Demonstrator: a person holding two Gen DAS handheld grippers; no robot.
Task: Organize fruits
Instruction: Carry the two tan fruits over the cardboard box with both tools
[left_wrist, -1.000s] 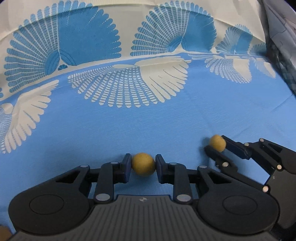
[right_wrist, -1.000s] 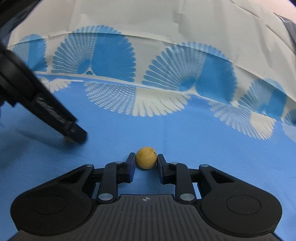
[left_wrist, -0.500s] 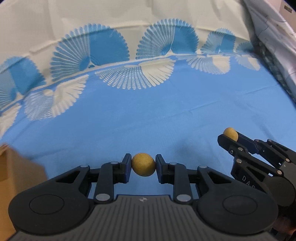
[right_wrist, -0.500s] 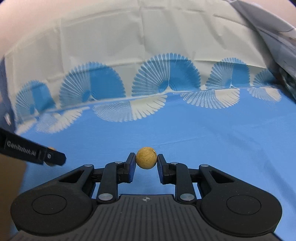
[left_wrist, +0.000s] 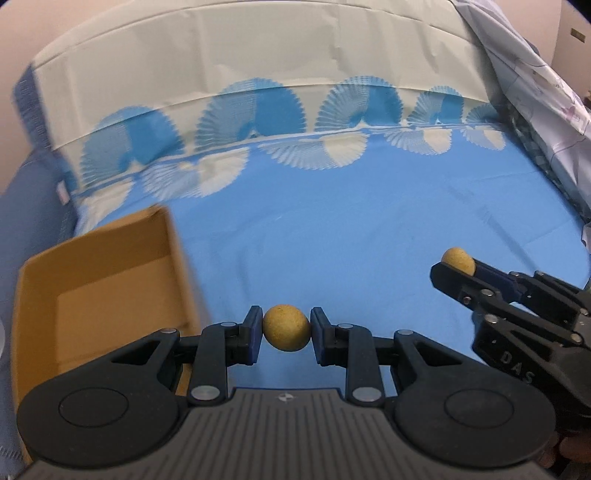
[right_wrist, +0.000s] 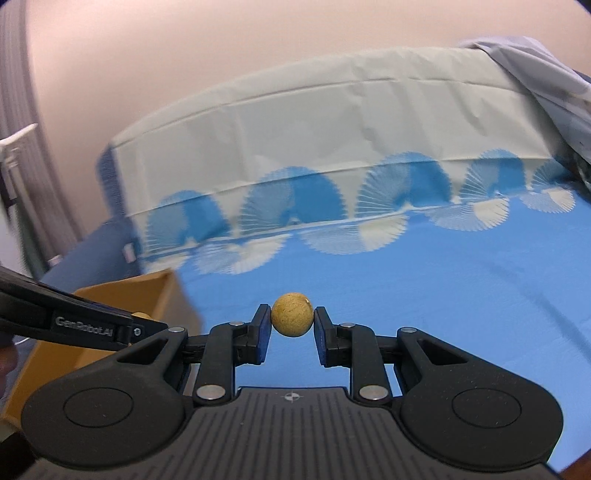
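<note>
My left gripper (left_wrist: 286, 332) is shut on a small round tan fruit (left_wrist: 286, 326), held above the blue cloth. An open cardboard box (left_wrist: 99, 288) stands just to its left; its inside shows only bare cardboard. My right gripper (right_wrist: 291, 320) is shut on a second round tan fruit (right_wrist: 291, 319). In the left wrist view that right gripper (left_wrist: 456, 264) hangs at the right with its fruit (left_wrist: 458, 260) at the tips. In the right wrist view the left gripper (right_wrist: 142, 325) reaches in from the left in front of the box (right_wrist: 147, 295), its fruit (right_wrist: 141, 315) barely showing.
A blue tablecloth (left_wrist: 351, 229) with white and blue fan patterns covers the surface; its pale border (left_wrist: 258, 55) lies at the far side. Crumpled pale fabric (left_wrist: 535, 92) lies piled at the right edge. A pink wall (right_wrist: 184, 55) stands behind, with a white rack (right_wrist: 14, 155) at far left.
Both grippers rose and swung left, each still holding its fruit. The cardboard box came into view at the left, and more of the far cloth border and wall shows.
</note>
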